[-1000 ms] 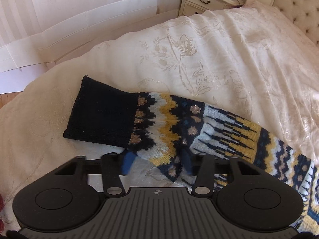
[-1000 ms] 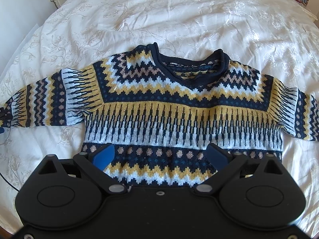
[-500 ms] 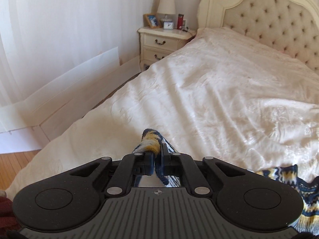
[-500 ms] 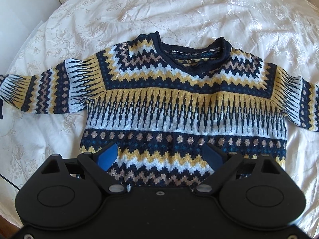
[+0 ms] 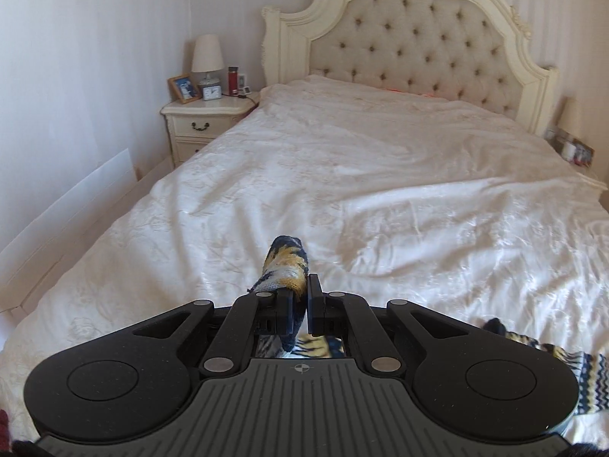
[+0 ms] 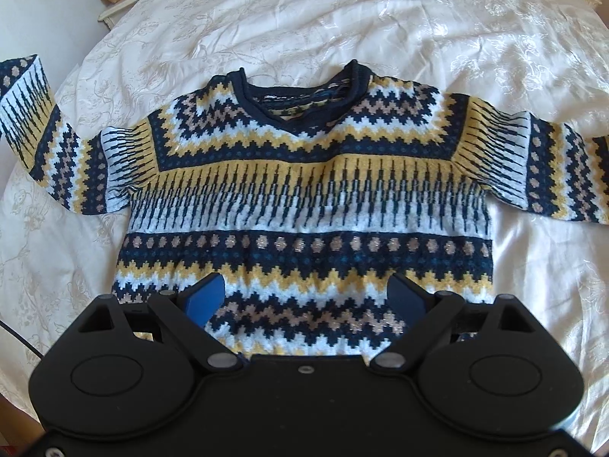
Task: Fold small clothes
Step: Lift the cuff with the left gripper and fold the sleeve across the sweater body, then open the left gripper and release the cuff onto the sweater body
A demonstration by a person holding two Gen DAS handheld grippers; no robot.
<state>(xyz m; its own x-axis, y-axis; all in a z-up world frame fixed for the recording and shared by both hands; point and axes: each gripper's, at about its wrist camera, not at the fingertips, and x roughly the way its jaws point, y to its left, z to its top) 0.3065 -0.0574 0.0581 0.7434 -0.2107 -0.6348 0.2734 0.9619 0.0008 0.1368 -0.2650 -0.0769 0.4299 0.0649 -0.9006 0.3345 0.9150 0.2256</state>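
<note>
Sweater (image 6: 304, 198) lies face up on the bed (image 6: 475, 38), its sleeve (image 6: 26, 110) raised, pinched in my closed left gripper (image 5: 300, 304). My right gripper (image 6: 304, 299) hovers wide open over the hem, holding nothing.

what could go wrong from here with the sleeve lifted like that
The left gripper pinches only a small bunch of the sleeve, so the knit could slip out partway through the fold. Lifting that sleeve could also drag the sweater crooked across the slippery bedspread, since the right gripper hovers open, pinning nothing.
</note>
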